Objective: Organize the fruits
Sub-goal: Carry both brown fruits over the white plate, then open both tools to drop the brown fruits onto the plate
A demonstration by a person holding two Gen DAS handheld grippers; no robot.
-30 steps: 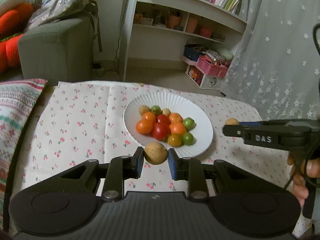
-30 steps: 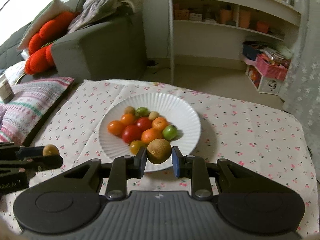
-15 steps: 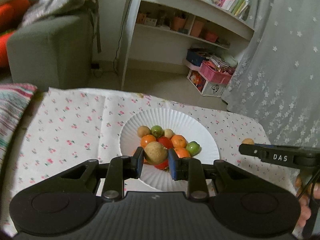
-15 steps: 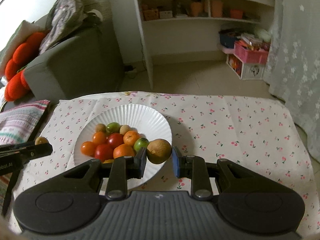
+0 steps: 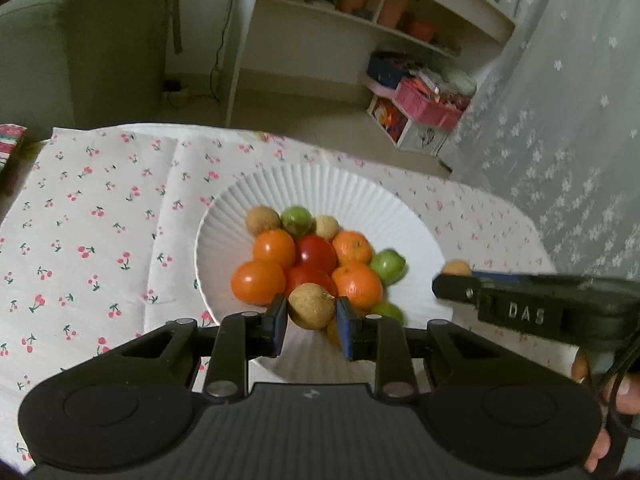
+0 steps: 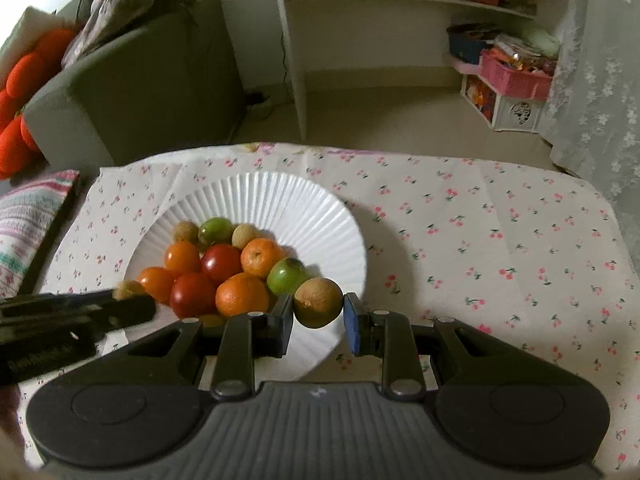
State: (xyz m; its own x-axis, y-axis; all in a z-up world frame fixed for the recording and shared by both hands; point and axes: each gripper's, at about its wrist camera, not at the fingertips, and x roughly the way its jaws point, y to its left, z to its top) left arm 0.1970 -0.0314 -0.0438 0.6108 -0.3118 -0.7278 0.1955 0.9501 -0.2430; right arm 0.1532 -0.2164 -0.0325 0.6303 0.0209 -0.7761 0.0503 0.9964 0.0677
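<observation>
A: What fills the left wrist view?

B: A cherry-print tablecloth runs across the middle of the frame. At centre sits a white fluted plate heaped with orange, red, green and tan fruits.

A: And the grippers?

B: At lower centre the left gripper is clamped on a brown fruit over the near edge of the heap. At the right edge, the right gripper shows side-on, with a tan fruit at its tip.

A: From the right wrist view?

B: Its jaws pinch a brownish-green fruit at lower centre, over the plate's right rim, just beside a green one.
</observation>
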